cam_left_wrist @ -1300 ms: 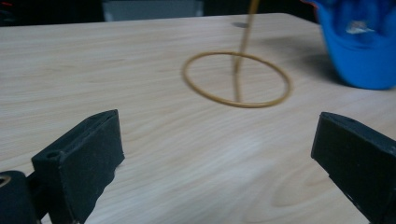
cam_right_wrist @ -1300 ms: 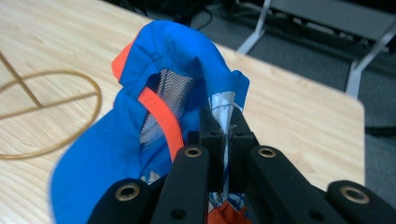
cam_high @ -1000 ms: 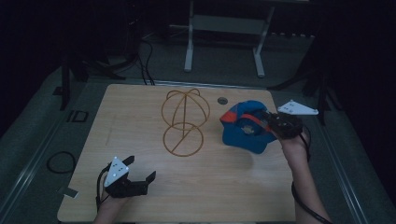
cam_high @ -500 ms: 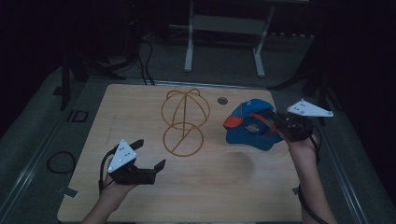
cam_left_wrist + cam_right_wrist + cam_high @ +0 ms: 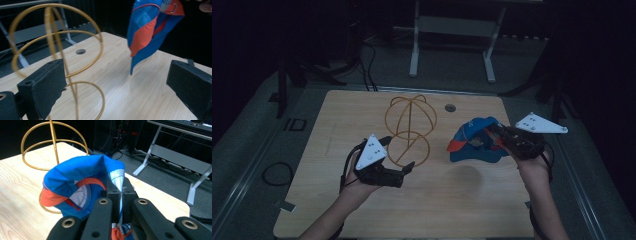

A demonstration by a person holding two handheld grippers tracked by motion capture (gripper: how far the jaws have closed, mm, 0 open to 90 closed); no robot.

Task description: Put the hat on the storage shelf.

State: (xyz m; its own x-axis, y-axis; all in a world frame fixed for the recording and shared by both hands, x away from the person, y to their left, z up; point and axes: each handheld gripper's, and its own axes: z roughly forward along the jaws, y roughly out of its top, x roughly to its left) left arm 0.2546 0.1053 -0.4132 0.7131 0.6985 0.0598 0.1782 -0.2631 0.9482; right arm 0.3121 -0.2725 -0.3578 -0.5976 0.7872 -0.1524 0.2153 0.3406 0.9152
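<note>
Now right hand-held gripper (image 5: 494, 134) clenched on blue-and-orange fabric cap (image 5: 474, 145), lifted off the wooden desk (image 5: 462, 210) since a second ago — left hand-held gripper (image 5: 399, 157), jaws released, has risen toward gold wire stand (image 5: 409, 125), likely the cap's destination.

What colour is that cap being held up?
The cap is bright blue with orange-red panels and brim edge, clearest in the left gripper view.

Blue cap (image 5: 75, 172) pinched between jaws
</note>
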